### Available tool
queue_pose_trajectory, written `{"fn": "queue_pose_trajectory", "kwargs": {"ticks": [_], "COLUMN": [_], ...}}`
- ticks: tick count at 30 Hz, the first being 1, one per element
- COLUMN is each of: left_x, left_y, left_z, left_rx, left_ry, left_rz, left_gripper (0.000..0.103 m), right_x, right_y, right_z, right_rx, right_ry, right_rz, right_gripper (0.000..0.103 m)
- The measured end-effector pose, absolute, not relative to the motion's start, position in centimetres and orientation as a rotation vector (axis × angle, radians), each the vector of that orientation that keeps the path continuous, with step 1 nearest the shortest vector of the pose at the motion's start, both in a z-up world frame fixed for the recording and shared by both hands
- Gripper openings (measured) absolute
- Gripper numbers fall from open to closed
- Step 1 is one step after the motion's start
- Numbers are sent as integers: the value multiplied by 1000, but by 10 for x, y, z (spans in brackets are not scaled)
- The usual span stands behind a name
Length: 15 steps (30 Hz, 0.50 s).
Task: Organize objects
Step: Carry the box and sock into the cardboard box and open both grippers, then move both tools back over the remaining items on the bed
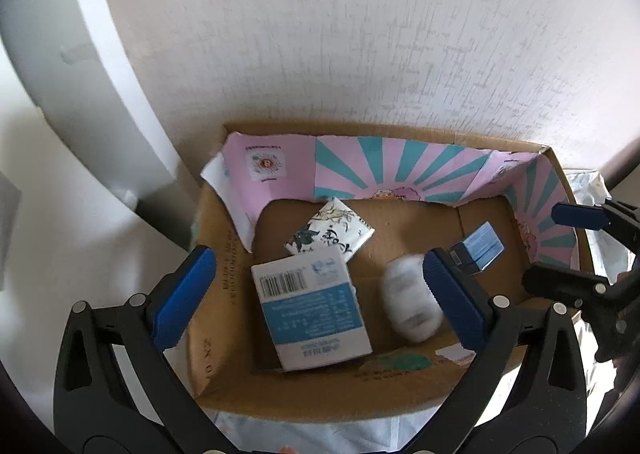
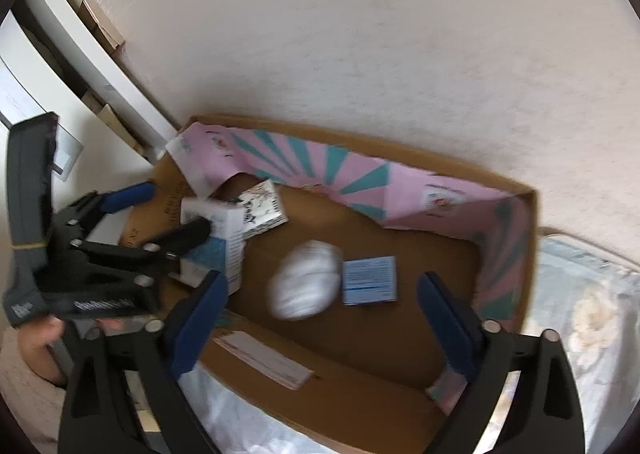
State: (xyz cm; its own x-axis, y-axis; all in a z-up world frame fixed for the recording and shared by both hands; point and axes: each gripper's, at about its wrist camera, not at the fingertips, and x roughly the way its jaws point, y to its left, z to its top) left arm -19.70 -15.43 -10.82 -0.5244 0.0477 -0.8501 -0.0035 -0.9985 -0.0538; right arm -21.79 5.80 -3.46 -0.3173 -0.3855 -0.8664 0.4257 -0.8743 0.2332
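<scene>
Left gripper (image 1: 316,294) and right gripper (image 2: 320,318), both agape and empty, over the box (image 1: 224,334). Carton (image 1: 312,314), blurred white bundle (image 2: 306,280), perhaps just dropped, lie inside. Next: fetch another item.

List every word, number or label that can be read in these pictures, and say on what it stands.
No text reads clearly.
White and blue box: a barcode; its print is upside down and blurred.
Small blue box: print too small.
Cardboard box: dark stamped letters on its wall, unreadable.
Pink lining: round emblem with tiny wording, unreadable.
</scene>
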Motion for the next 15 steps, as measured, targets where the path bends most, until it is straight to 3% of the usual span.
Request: {"fn": "queue_pose_trajectory", "kwargs": {"ticks": [15], "left_x": [-176], "left_y": [-134], "left_z": [-91], "left_rx": [-1495], "left_ry": [-29], "left_rz": [2731], "left_gripper": [103], "right_x": [-205], "right_y": [62], "right_z": [-30], "right_rx": [1430], "right_ry": [78], "right_rz": [-2240], "right_gripper": [95]}}
